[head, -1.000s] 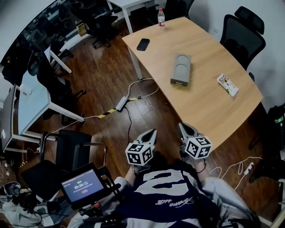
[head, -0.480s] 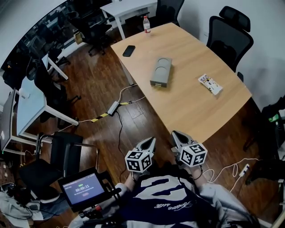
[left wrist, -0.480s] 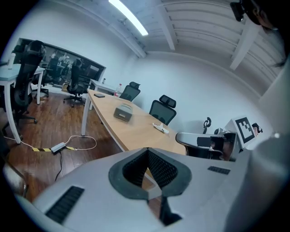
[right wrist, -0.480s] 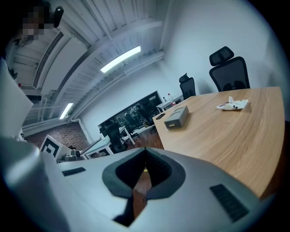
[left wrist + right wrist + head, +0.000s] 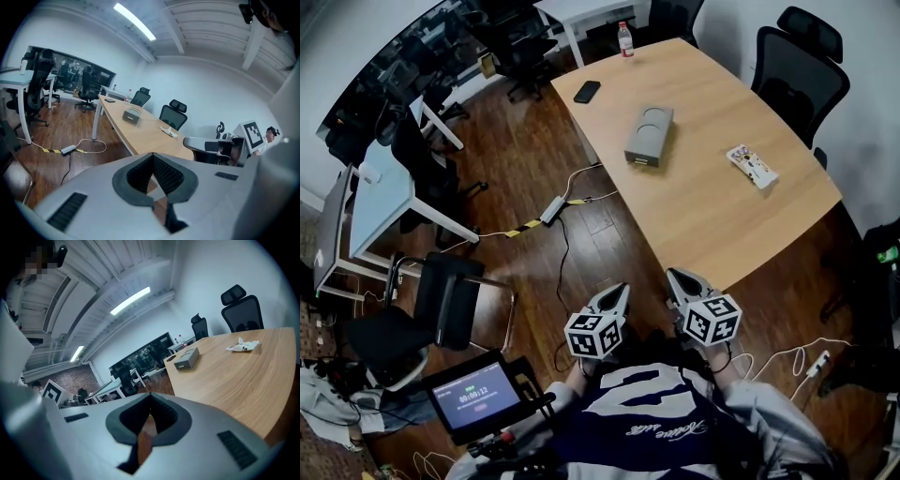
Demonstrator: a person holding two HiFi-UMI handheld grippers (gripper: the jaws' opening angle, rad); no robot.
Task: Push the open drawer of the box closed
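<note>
Wooden table (image 5: 722, 216) bearing box (image 5: 650, 134), well apart from left gripper (image 5: 622, 291) and right gripper (image 5: 674, 276), both pressed together empty, hardly moved; push not begun.

Left gripper (image 5: 614, 298) and right gripper (image 5: 682, 283) held low side by side, both pointing forward, fingers (image 5: 140, 178) pressed together

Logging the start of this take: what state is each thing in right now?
Box: drawer looks slightly open at its near end.
Left gripper: shut, empty.
Right gripper: shut, empty.
Bottle: upright, capped.
Phone: lying flat.
Display: on.
</note>
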